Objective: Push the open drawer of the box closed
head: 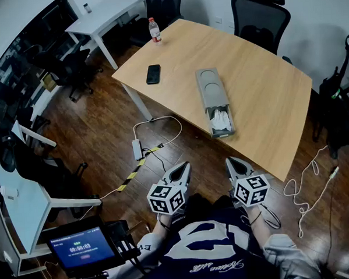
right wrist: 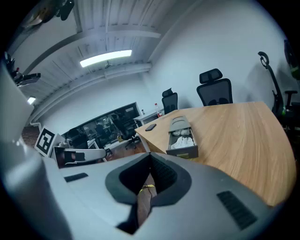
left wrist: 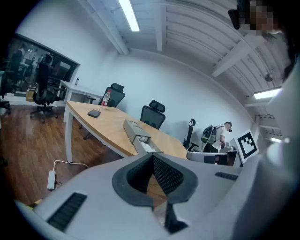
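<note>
A long grey box (head: 211, 87) lies on the wooden table (head: 272, 102). Its drawer (head: 221, 120) is pulled out toward me and holds white crumpled items. The left gripper view shows the box (left wrist: 133, 127) and drawer (left wrist: 148, 145) ahead; the right gripper view shows the box (right wrist: 179, 123) with the drawer (right wrist: 183, 143) facing me. My left gripper (head: 182, 169) and right gripper (head: 232, 164) hang side by side over the floor, short of the table's near edge and well apart from the box. Both are shut and hold nothing, the left gripper (left wrist: 153, 155) and the right gripper (right wrist: 150, 155) each with its tips together.
A black phone (head: 153, 73) and a bottle (head: 155, 29) sit at the table's far left. Office chairs (head: 260, 18) stand behind it. A power strip (head: 137, 149) with cables lies on the wood floor. A timer screen (head: 81, 247) is at lower left; white desks (head: 106, 14) stand farther off.
</note>
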Motion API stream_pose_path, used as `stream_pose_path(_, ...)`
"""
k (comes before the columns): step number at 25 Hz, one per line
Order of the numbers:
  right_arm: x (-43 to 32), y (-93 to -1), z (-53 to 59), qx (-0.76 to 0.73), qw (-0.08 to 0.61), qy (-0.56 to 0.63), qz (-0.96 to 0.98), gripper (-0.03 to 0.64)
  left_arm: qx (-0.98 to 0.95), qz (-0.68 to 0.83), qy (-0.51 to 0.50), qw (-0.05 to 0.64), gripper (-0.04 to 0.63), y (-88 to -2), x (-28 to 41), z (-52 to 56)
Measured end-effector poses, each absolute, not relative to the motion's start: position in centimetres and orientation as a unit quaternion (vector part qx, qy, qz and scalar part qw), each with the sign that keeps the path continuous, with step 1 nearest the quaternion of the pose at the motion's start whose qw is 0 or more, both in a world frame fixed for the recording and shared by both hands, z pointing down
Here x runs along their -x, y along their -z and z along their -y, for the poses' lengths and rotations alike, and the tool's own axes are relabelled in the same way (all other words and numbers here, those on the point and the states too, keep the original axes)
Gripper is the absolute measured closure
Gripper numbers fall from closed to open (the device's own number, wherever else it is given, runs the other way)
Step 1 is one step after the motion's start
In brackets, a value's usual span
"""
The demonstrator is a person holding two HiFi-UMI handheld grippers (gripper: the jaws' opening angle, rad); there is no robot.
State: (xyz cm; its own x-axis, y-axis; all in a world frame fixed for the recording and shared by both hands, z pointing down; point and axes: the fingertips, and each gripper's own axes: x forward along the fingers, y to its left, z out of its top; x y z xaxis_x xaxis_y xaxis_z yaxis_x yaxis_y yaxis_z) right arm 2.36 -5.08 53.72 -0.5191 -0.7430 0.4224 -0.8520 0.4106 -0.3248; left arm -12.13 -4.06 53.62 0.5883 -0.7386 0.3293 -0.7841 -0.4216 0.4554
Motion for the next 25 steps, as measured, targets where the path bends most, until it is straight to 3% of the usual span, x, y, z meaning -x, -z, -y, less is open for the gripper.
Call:
stream_pose_path(16, -2.1, -60.7, 12.9, -0.453, 0.209, -0.26, 0.827, 0.622, -0.81, 0.488, -0.046, 0.323, 0.597, -56.6, 16.3, 8.2)
stream_pose_path(25, -3.0, -64.7, 17.9, -0.411, 0.267, -0.27, 0.829, 0.621, -0.833, 0.46, -0.093, 0.294, 0.597, -56.4, 11.9, 14.6)
